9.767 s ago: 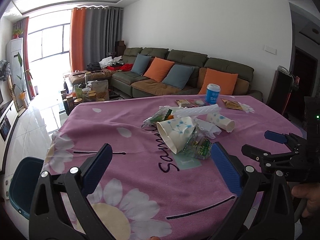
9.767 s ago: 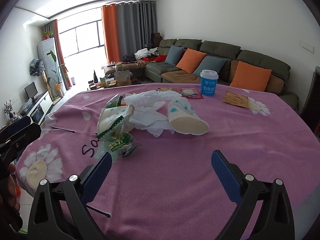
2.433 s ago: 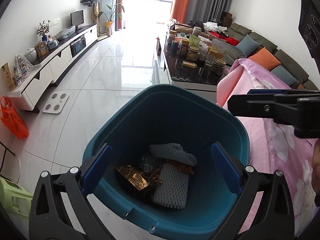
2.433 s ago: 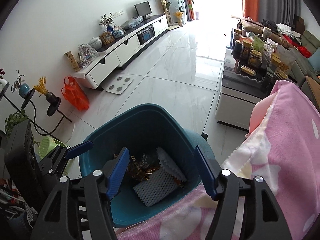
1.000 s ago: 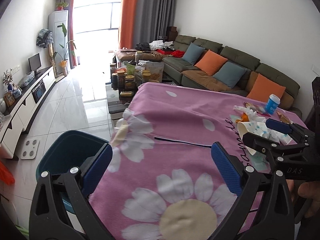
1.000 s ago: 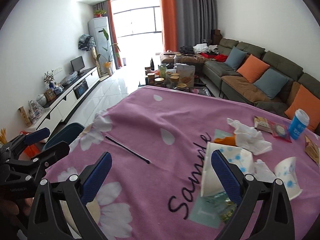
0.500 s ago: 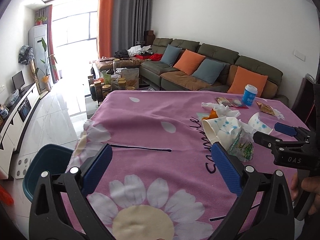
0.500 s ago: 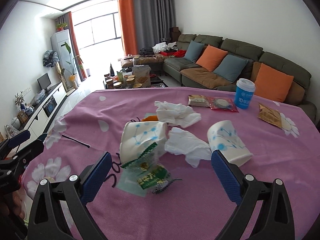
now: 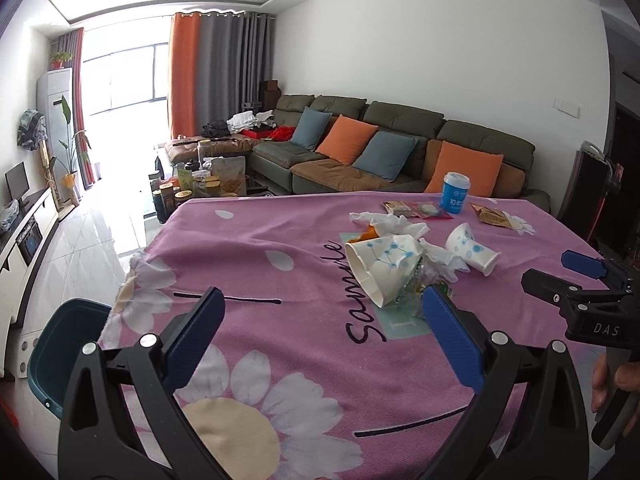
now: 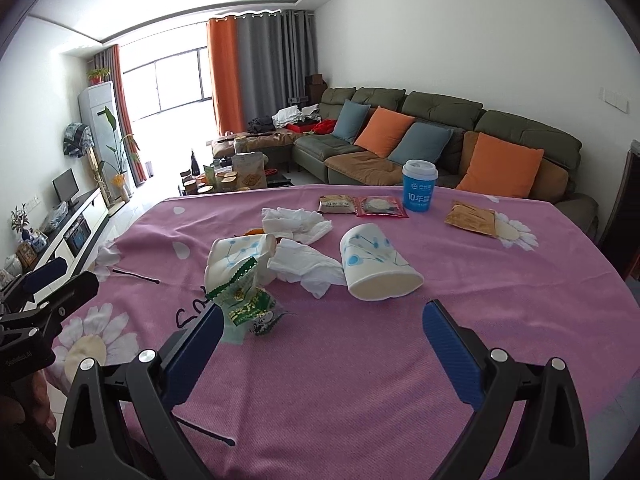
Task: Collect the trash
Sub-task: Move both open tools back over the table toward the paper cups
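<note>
Two grippers, both empty and spread wide. Left gripper (image 9: 320, 320) hangs over the near edge of the desk (image 9: 248, 240), bottom centre of its frame; right gripper (image 10: 320, 328) is likewise low centre in its own view, jaws apart, nothing between them.

Trash is clustered mid-frame on the pink cloth:
- tipped paper cup (image 10: 236, 258) left of centre, green snack wrapper (image 10: 248, 304) lying against it on the near side
- crumpled tissue (image 10: 308, 266) touching that cup, second wad of tissue (image 10: 296, 218) just behind
- another tipped cup (image 10: 376, 268) right of centre, mouth toward the camera
- orange scrap (image 9: 370, 234) peeking out behind the first cup, partly hidden
- flat packets (image 10: 362, 205) toward the far edge, brown packet (image 10: 472, 216) at upper right
- blue lidded cup (image 10: 418, 186) upright at the far edge; can't tell whether it counts as trash

Teal bin (image 9: 64, 344) sits on the floor off the desk's corner, lower left of the left wrist view. Contents not visible from this angle.

Progress call: plenty left. Every item listed is on the desk, none in a gripper. Right gripper is lined up nearest the wrapper and the second cup, so I'd guess one of those is the next pick. Thin cups will likely crush under a hard squeeze; tissue and wrapper are loose and may drag neighbours along.
</note>
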Tool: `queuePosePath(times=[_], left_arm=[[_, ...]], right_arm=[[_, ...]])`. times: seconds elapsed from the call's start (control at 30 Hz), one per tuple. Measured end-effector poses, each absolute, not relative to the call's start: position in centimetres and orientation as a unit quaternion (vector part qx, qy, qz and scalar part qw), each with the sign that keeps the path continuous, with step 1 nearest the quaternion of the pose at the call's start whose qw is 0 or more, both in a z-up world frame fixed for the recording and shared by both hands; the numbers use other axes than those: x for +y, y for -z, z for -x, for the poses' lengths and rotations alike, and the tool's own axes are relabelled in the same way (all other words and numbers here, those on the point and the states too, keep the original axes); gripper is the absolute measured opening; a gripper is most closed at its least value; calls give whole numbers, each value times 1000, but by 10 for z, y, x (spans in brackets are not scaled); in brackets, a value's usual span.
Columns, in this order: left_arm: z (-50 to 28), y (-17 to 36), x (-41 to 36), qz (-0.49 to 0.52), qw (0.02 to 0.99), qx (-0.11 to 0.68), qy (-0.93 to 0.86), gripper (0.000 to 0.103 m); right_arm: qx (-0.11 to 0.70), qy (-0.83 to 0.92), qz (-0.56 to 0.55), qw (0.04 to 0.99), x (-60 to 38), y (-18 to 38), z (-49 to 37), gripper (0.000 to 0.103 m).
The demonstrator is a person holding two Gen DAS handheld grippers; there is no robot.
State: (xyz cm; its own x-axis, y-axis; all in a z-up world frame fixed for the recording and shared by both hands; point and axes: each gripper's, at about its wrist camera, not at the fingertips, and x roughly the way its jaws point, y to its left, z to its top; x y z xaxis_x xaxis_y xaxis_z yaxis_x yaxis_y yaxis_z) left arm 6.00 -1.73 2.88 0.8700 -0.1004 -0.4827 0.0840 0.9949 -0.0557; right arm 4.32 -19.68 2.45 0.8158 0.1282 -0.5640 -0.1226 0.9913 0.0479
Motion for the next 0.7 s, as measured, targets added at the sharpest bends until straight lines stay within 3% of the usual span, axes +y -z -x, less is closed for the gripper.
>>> queuePosePath(times=[0.7], left_arm=[[-86,-14,-32,4,957,276,85,97]], right_arm=[[321,-73,5,944,-199,0,-60,96]])
